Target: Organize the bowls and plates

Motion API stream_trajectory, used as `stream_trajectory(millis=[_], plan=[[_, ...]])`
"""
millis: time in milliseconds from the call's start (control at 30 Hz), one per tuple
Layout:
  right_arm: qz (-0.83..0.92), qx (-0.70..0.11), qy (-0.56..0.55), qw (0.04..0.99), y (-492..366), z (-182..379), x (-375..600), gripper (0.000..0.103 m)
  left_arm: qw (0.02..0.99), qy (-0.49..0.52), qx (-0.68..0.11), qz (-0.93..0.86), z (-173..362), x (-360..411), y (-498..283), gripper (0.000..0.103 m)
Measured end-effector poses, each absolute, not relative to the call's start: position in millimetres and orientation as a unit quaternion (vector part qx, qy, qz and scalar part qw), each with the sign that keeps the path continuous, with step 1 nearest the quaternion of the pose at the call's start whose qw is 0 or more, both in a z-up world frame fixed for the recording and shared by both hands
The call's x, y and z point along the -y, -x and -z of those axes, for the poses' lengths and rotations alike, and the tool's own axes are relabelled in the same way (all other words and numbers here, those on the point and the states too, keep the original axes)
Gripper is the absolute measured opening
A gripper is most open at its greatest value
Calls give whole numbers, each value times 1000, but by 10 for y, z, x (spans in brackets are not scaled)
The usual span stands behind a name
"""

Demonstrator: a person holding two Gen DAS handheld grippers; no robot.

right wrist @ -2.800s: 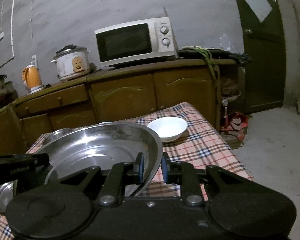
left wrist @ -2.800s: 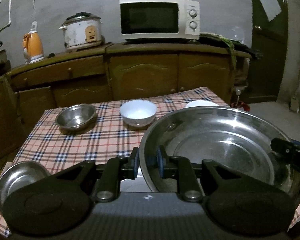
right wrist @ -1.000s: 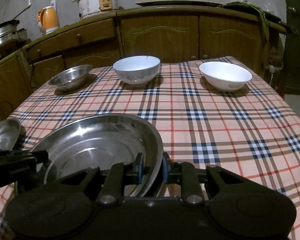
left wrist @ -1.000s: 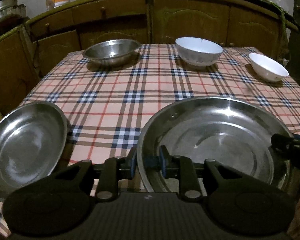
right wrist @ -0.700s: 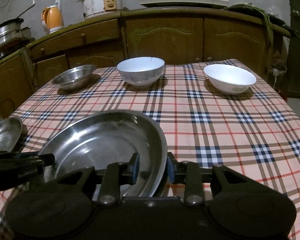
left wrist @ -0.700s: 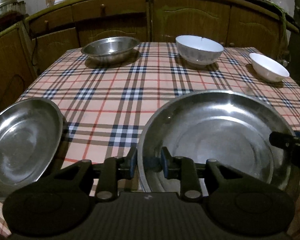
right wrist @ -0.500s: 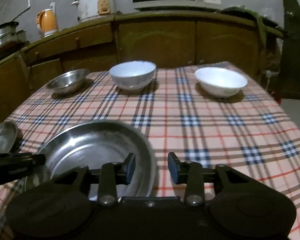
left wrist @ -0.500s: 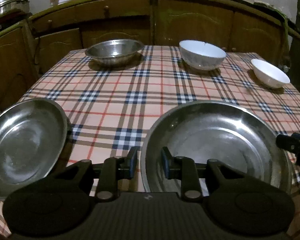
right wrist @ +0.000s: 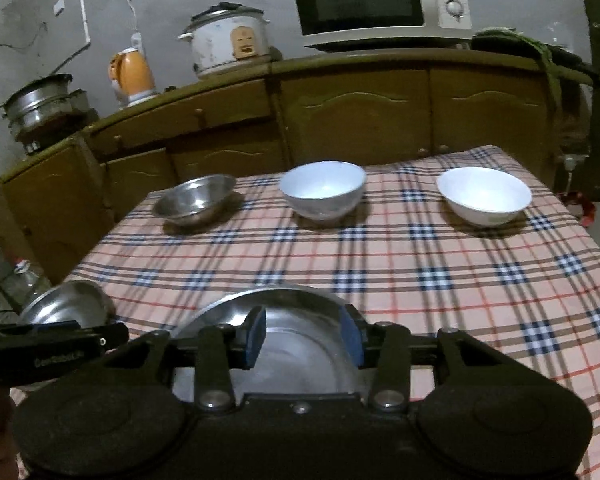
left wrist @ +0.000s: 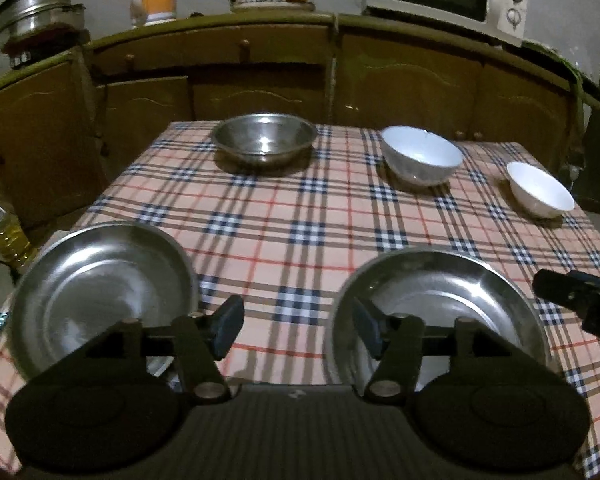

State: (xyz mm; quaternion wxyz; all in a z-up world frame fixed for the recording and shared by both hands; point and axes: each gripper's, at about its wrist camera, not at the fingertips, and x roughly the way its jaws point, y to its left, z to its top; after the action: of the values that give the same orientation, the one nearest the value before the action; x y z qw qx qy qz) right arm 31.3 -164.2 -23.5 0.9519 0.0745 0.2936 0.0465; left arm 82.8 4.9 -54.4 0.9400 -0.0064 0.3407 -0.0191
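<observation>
A large steel plate [left wrist: 440,300] lies on the checked tablecloth [left wrist: 300,216] at the near right. It also shows in the right wrist view [right wrist: 292,336]. A second steel plate [left wrist: 100,288] lies at the near left edge. My left gripper [left wrist: 296,326] is open and empty, between the two plates. My right gripper [right wrist: 302,338] is open and empty above the large plate's near rim. At the far side stand a steel bowl [left wrist: 265,140], a white bowl [left wrist: 422,156] and a smaller white bowl [left wrist: 540,189].
Wooden cabinets [right wrist: 356,120] run behind the table, with a microwave [right wrist: 380,2], a rice cooker [right wrist: 228,40], an orange kettle [right wrist: 132,74] and steel pots [right wrist: 40,100] on top. An oil bottle [left wrist: 4,228] stands on the floor at the left.
Both grippers let go of the large steel plate, which now rests on the table. Both opened wide, rose and pulled back toward me.
</observation>
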Motion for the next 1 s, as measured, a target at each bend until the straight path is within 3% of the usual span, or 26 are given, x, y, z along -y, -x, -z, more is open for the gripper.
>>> stream_trajectory(millis=[267,1000], plan=[[-83,-292,-63,951,-274,128,1327,53,944,15,-328,0,377,-317,-707,72],[-155,-299,-13,942,-355,170,325,55,943,40,-327,-47,462,-1055,-626,73]])
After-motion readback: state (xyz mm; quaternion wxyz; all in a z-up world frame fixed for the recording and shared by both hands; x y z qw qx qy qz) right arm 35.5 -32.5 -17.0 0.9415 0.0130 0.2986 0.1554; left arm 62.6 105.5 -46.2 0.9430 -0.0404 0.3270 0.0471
